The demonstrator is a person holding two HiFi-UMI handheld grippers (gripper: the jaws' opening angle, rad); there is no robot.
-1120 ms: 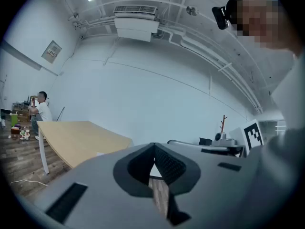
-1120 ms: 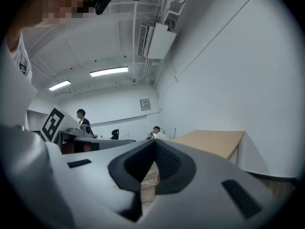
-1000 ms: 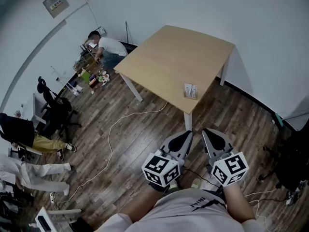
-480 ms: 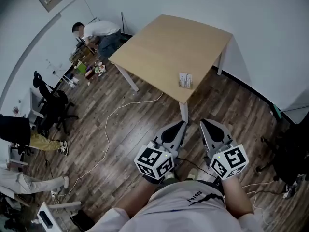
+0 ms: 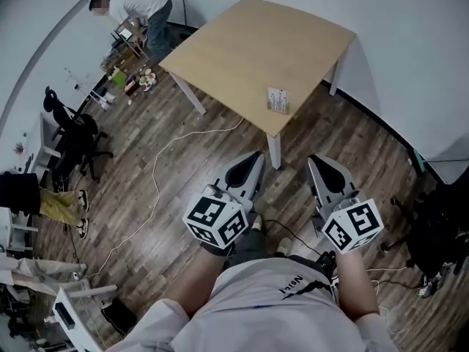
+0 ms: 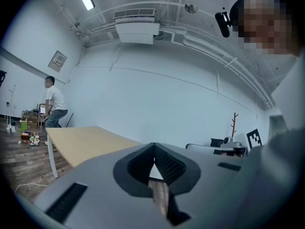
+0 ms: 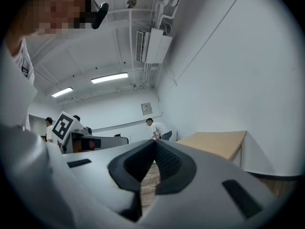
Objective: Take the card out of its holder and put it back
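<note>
The card in its holder (image 5: pixel 277 100) lies near the front edge of the light wooden table (image 5: pixel 242 46), close to the corner above a white leg. Both grippers hang over the wooden floor, short of the table and level with each other. My left gripper (image 5: pixel 252 163) points up toward the table and is shut with nothing in it; in the left gripper view its jaws (image 6: pixel 154 159) meet at the tips. My right gripper (image 5: pixel 317 164) is likewise shut and empty, its jaws (image 7: pixel 155 150) closed against each other. The holder does not show in either gripper view.
A white cable (image 5: pixel 157 169) runs across the floor left of the table. A person (image 5: pixel 135 9) bends over clutter by the far left wall. Office chairs (image 5: pixel 73 134) stand at the left, a dark chair (image 5: pixel 440 240) at the right.
The view has shifted so the table and card holder sit higher in frame. The left gripper has moved left, widening the gap between the grippers. The far person has stood up and moved left.
</note>
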